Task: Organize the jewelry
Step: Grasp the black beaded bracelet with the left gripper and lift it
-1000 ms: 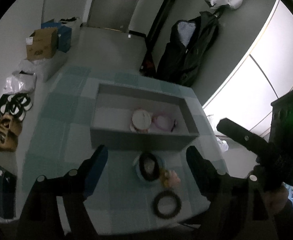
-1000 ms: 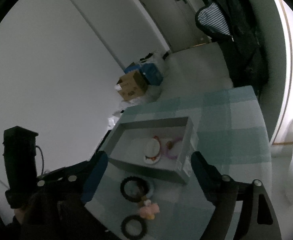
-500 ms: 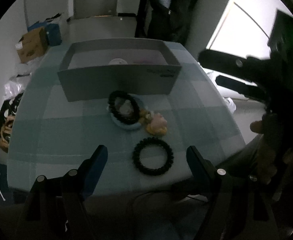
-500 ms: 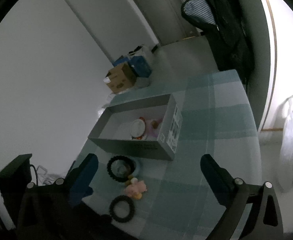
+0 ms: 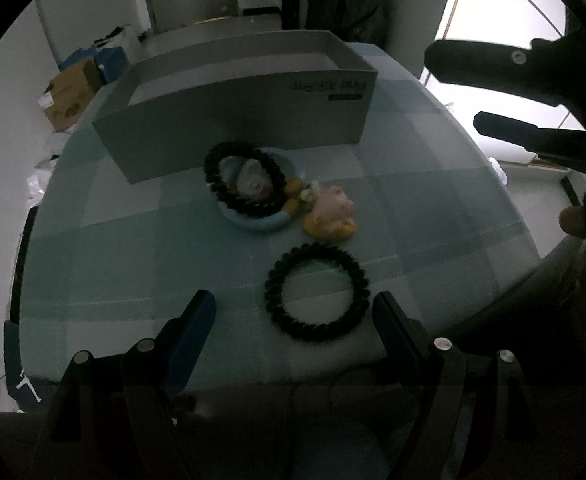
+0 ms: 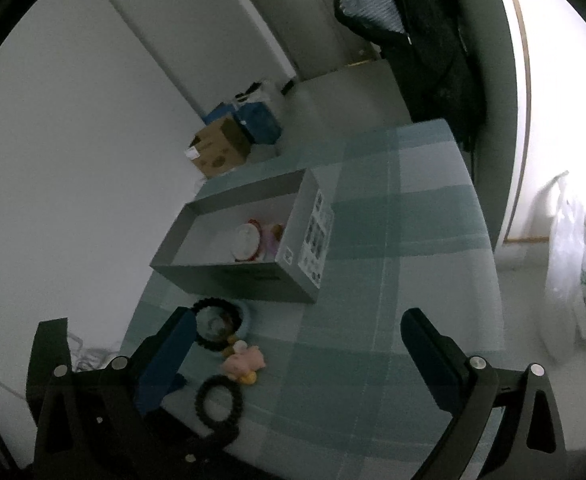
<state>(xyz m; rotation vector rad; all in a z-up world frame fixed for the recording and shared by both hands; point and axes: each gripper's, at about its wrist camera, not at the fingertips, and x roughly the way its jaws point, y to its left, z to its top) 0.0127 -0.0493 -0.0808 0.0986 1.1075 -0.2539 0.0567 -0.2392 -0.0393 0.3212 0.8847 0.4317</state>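
black beads make up the near bracelet [image 5: 318,291], lying flat on the teal checked tablecloth [image 5: 133,248] between the spread, empty fingers of the left gripper [image 5: 293,312]. just beyond it sits a pink and yellow charm [image 5: 333,214], touching a pale blue dish [image 5: 259,216] that carries a second black bracelet [image 5: 245,178]. behind them stands the grey box [image 5: 237,120]. the right gripper [image 6: 297,334] hangs wide apart above the cloth, holding nothing.

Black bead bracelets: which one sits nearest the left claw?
The lone bracelet lying flat on the cloth, just ahead of the open left claw; the other bracelet rests on the blue dish.
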